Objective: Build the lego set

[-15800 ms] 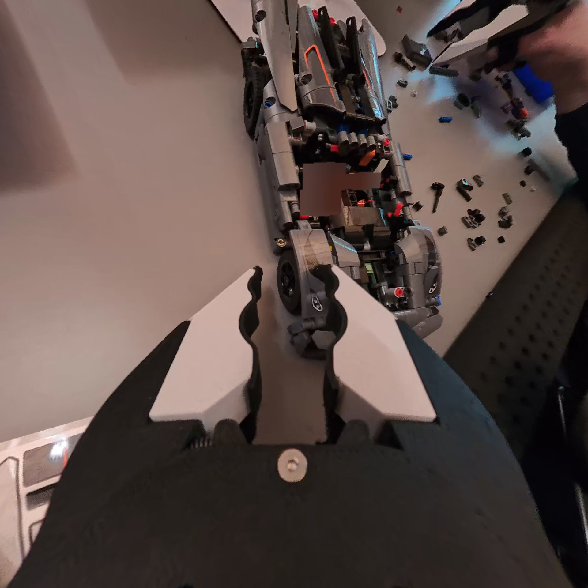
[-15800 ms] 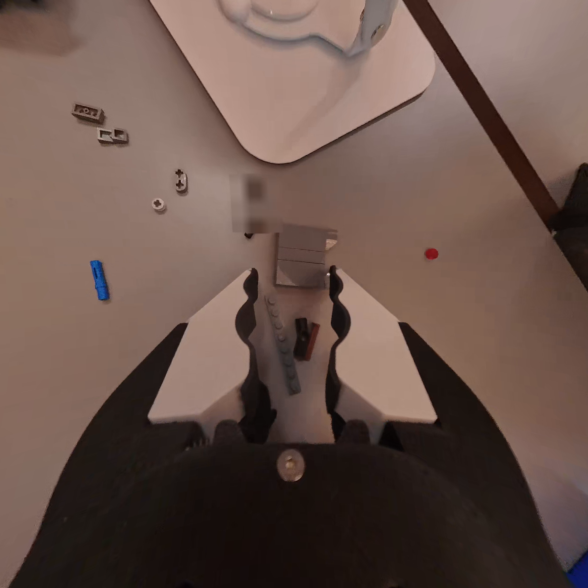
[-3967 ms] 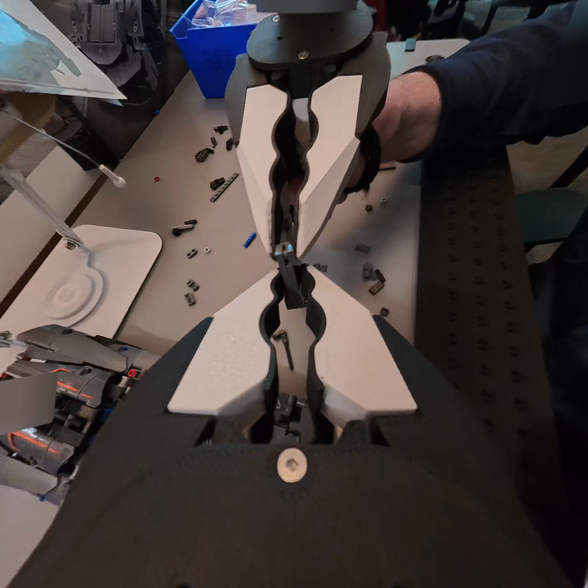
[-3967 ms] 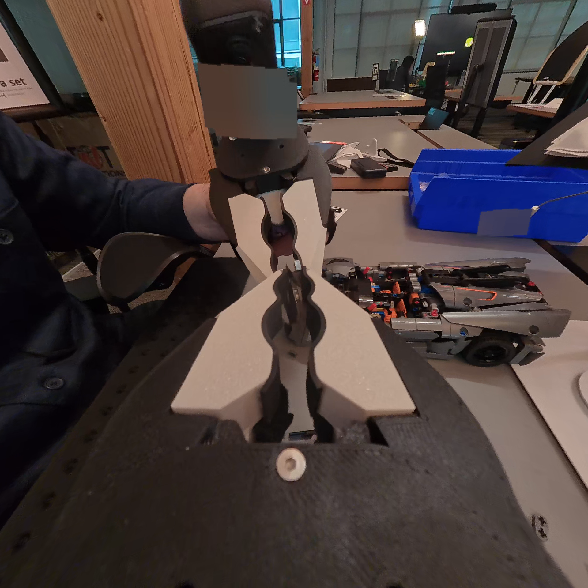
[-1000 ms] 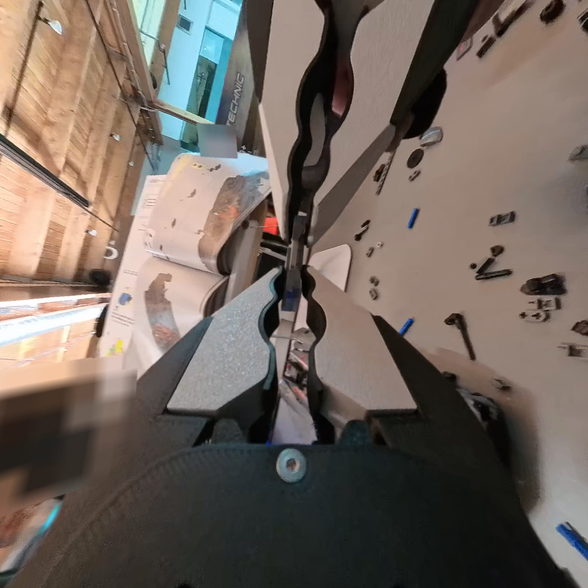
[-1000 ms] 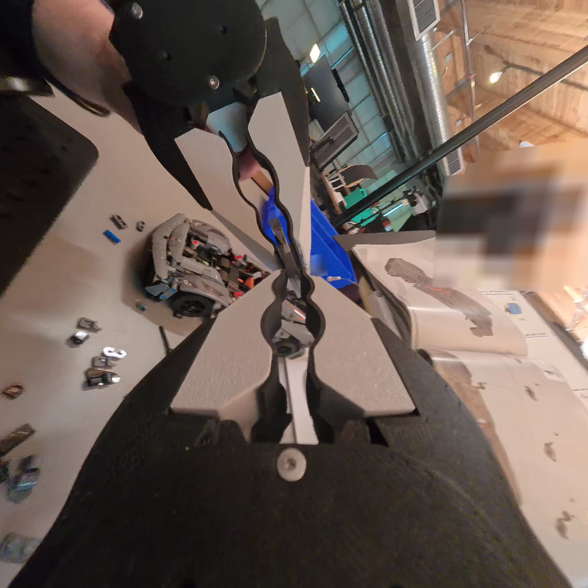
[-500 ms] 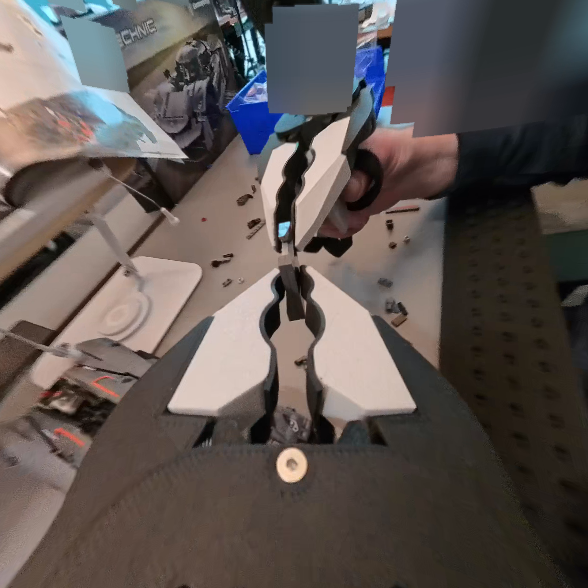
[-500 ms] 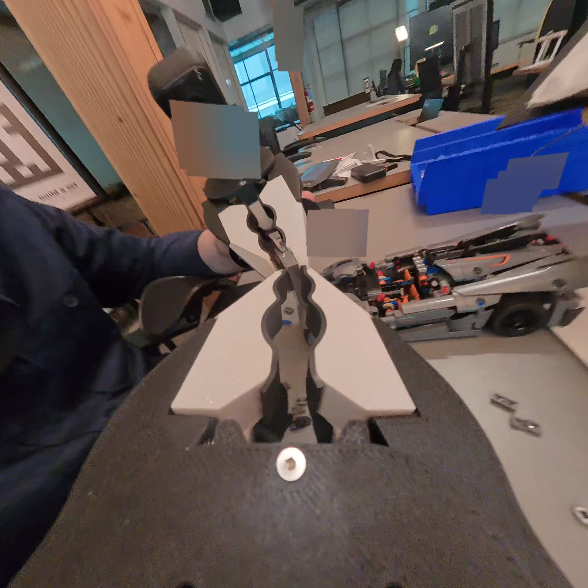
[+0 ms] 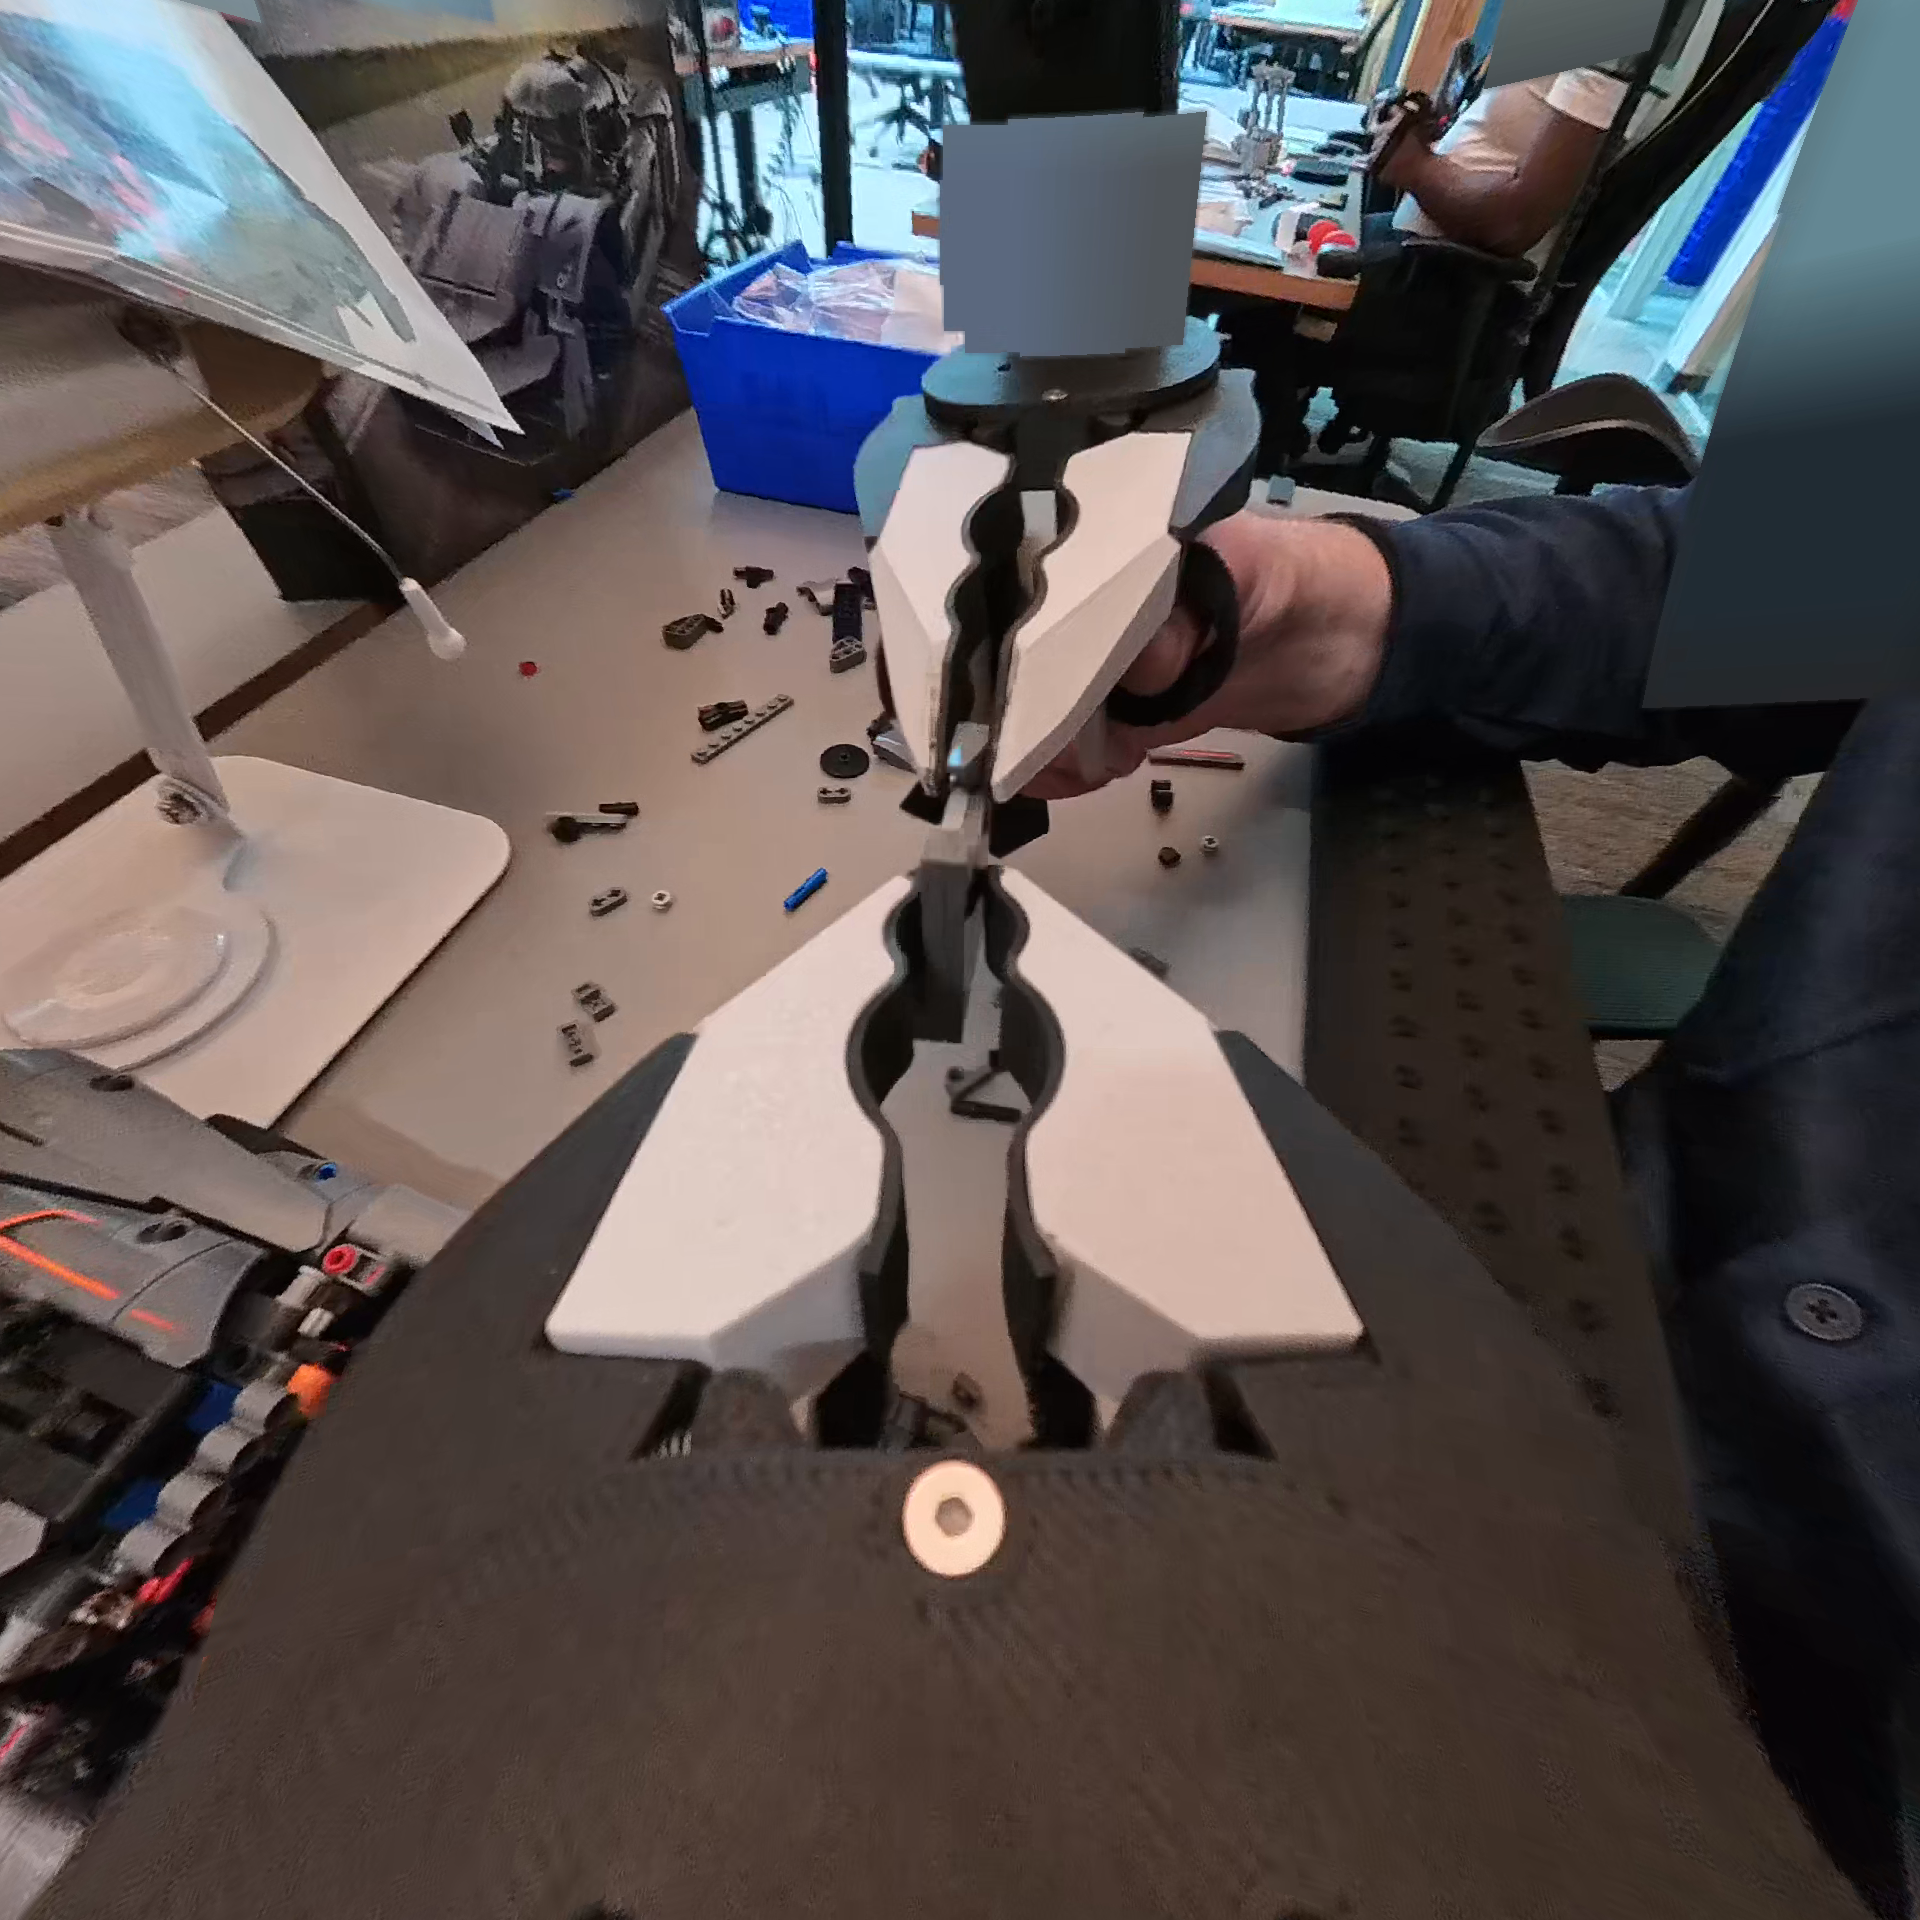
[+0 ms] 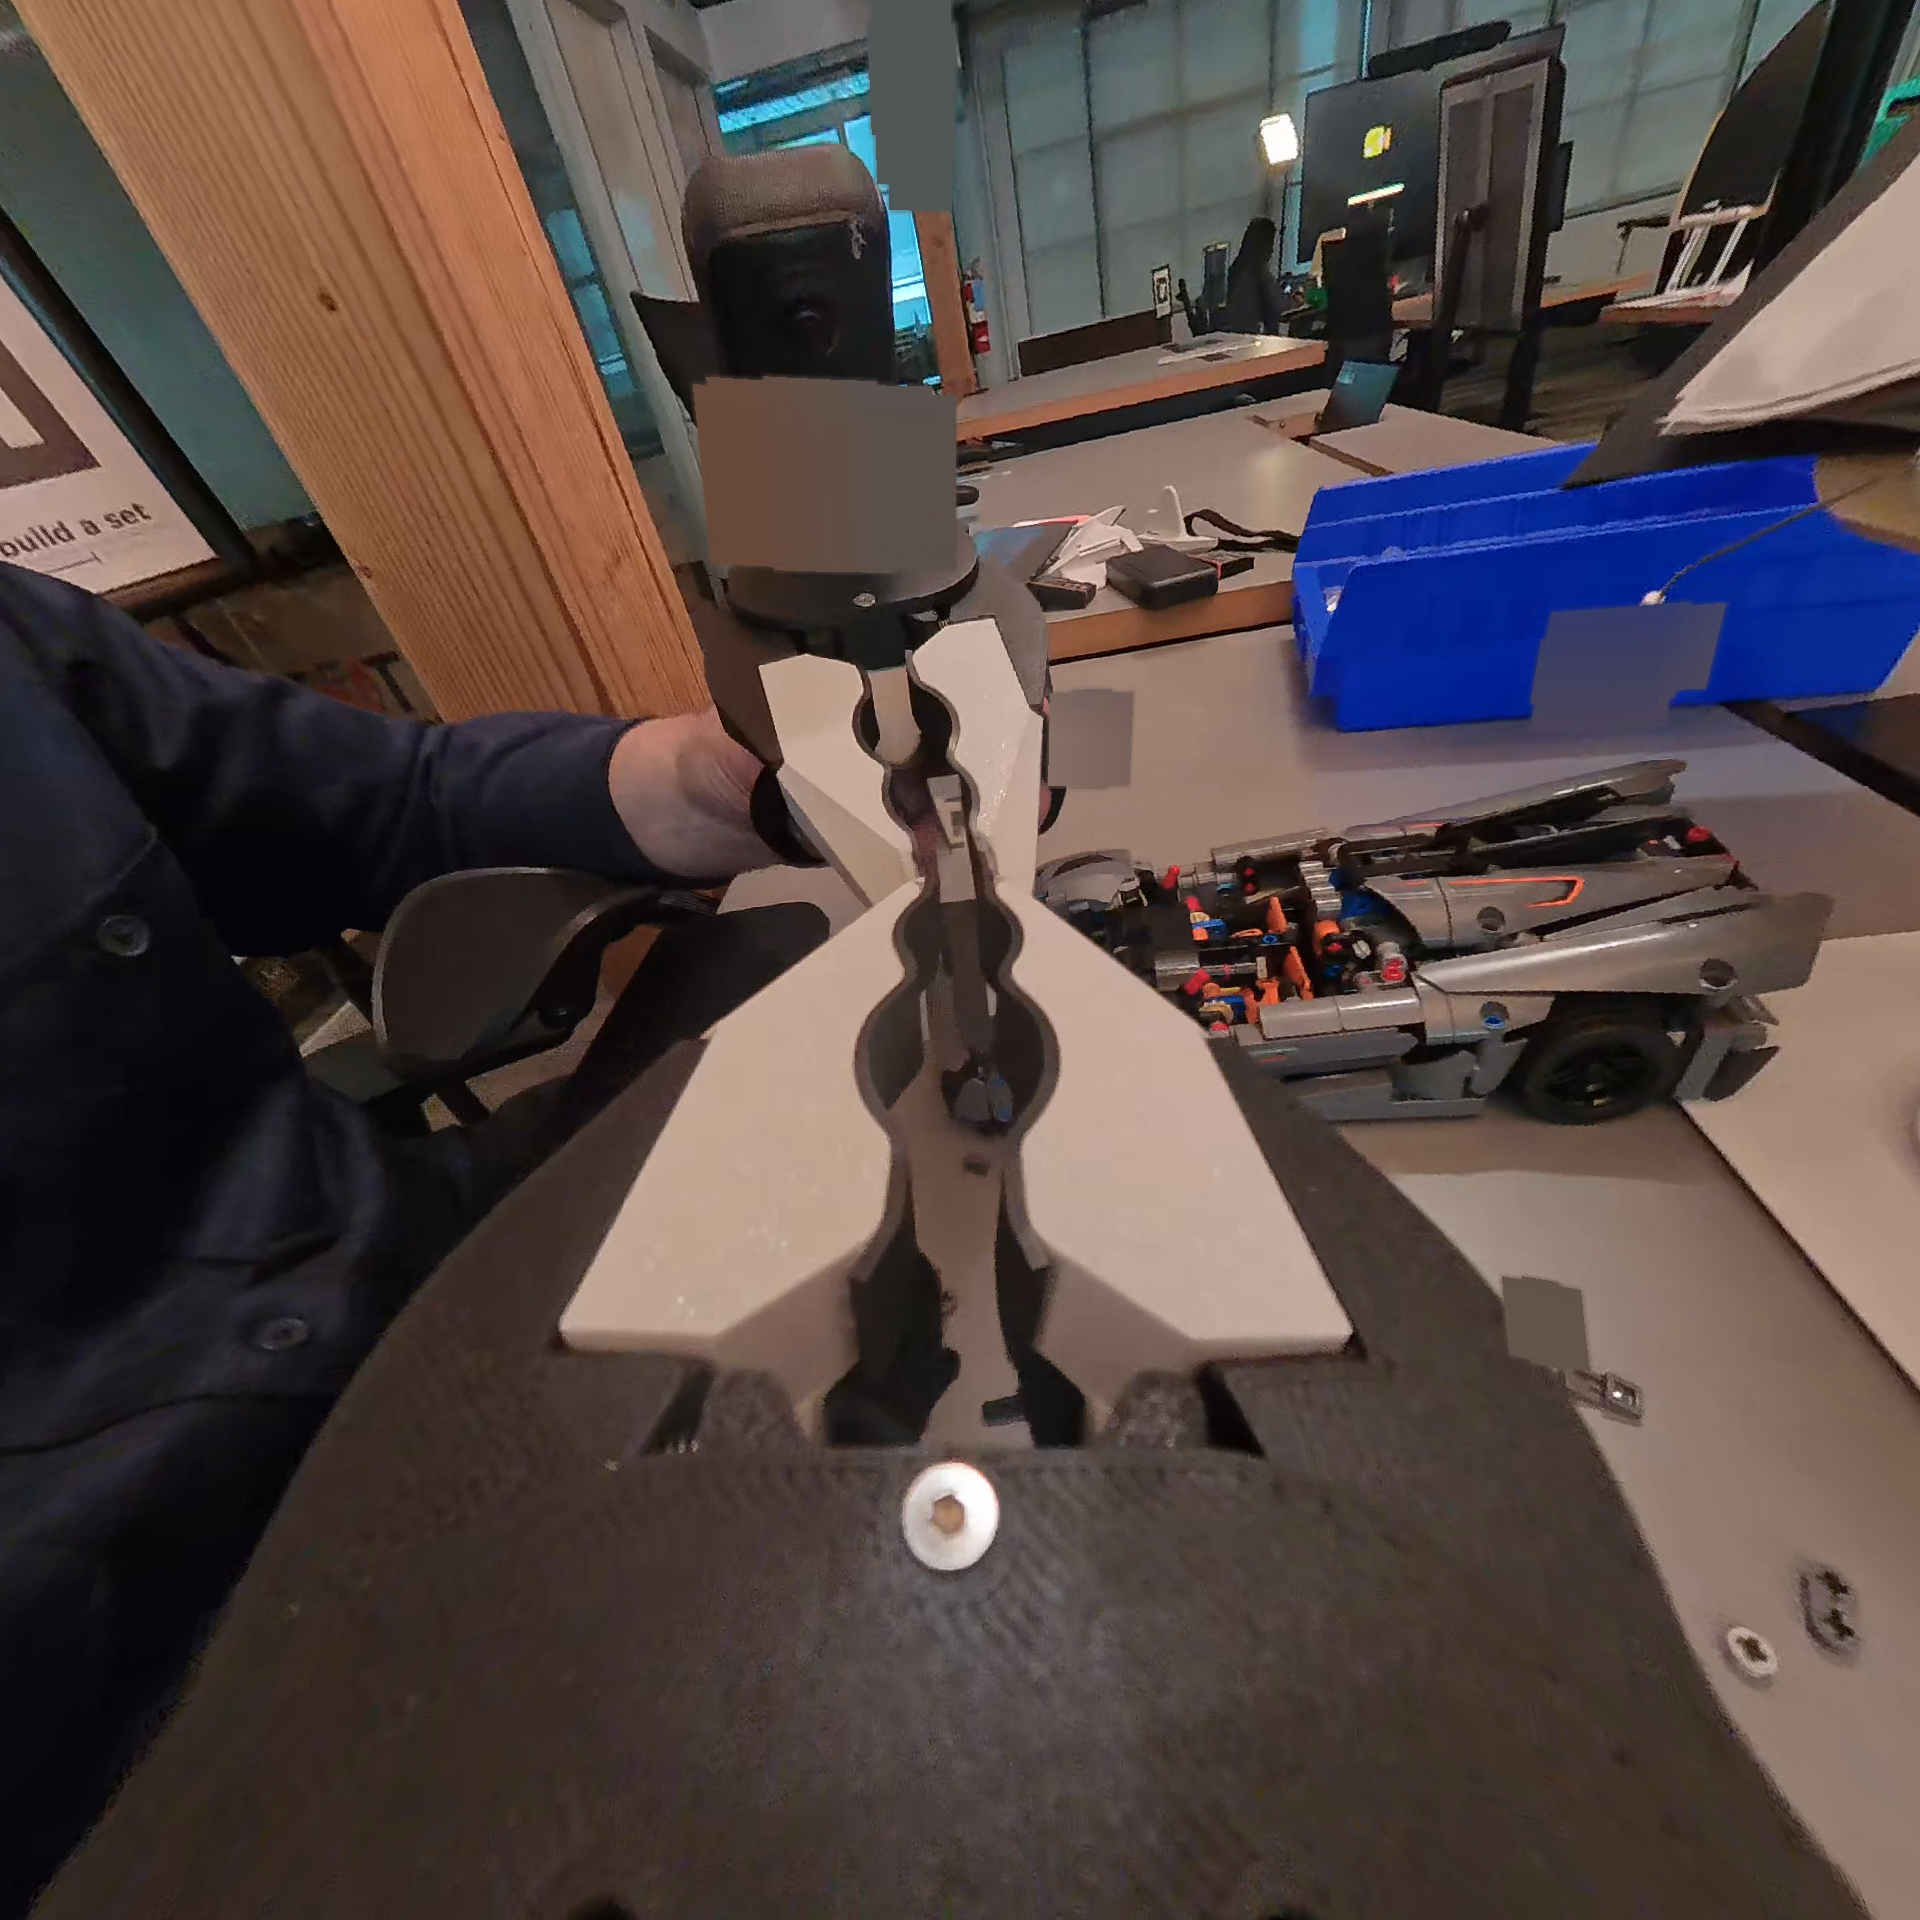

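You hold both grippers up above the table point(image 9: 644, 582), tip to tip, each facing the other. Your left gripper point(image 9: 951, 894) is narrowed onto a flat grey plate point(image 9: 951, 935) that stands on edge between its fingers and sticks out past the tips. Your right gripper point(image 9: 966, 764), seen from the left wrist view, points down at it with its fingers nearly together, pinching a small grey piece point(image 9: 968, 746) right at the tips. That small piece touches the top end of the grey plate; black bits show on both sides of the joint, too small to make out.

From the right wrist view, your right gripper point(image 10: 951, 899) is closed on a long dark strip point(image 10: 961, 966) running back between its fingers, and the left gripper point(image 10: 940, 831) meets it head-on just beyond the tips.

The half-built grey car point(image 10: 1455, 966) with orange trim stands on the table to the right in that view, well apart from both grippers, its black wheel point(image 10: 1590, 1065) on the tabletop. A blue bin point(image 10: 1558, 592) sits behind it. Loose small parts point(image 9: 743, 727) lie scattered on the table under the grippers, and a white stand base point(image 9: 343, 914) rests at the left in the left wrist view, holding an open booklet point(image 9: 208, 197) above it.
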The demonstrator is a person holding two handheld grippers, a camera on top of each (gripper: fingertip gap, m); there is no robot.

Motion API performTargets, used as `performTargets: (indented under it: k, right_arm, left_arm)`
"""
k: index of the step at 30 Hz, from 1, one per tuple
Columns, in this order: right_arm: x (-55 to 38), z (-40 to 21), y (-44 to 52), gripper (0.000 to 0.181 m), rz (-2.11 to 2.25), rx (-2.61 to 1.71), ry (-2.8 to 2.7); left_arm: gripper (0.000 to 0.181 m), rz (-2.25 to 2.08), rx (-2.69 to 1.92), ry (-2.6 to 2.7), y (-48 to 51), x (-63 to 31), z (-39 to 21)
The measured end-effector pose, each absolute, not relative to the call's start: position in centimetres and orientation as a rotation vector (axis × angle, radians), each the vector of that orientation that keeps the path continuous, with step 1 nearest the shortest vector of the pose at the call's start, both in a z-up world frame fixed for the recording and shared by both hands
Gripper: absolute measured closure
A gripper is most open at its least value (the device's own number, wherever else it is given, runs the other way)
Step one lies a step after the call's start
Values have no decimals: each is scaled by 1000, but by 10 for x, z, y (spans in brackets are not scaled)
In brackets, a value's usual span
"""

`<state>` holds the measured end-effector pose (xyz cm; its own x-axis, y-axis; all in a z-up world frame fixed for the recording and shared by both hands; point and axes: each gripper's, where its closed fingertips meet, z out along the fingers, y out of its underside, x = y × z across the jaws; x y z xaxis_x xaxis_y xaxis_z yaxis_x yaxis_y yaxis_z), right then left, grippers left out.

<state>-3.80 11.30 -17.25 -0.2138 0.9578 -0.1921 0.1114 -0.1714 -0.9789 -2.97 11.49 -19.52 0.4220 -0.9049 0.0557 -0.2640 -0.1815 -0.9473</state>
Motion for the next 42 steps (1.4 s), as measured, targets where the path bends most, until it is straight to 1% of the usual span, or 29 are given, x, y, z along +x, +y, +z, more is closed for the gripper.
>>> performTargets:
  k: [2,6,8,9,15,16,17,20,23,26,42]
  right_arm:
    - [-36,-168,114,178,1477,-1284,-1333]
    - [-36,-165,116,176,1505,-1292,-1303]
    - [-36,-162,121,164,1459,-1279,-1275]
    - [-35,-159,121,162,1418,-1259,-1282]
    - [-43,-163,103,165,924,-1045,-1462]
    - [-44,-165,102,167,880,-1037,-1471]
    - [-45,-167,101,173,854,-1030,-1480]
    - [-45,-170,101,175,817,-1020,-1501]
    - [-43,-166,103,175,795,-1015,-1483]
    - [-42,-165,105,179,745,-1008,-1487]
    - [-42,-168,105,181,781,-1085,-1484]
  left_arm:
    - [173,-822,-1671,1011,116,-32,-190]
    - [178,-833,-1653,1014,114,-32,-188]
    - [178,-785,-1647,1011,116,-33,-187]
    - [178,-761,-1648,1013,117,-34,-187]
    - [178,-575,-1643,1105,117,-31,-192]
    - [178,-549,-1644,1131,116,-28,-194]
    - [178,-517,-1647,1154,115,-27,-197]
    - [178,-412,-1638,1191,116,-26,-200]
    - [178,-415,-1626,1172,117,-27,-196]
    - [178,-390,-1611,1166,118,-29,-194]
    - [178,-241,-1593,1179,123,-32,-195]
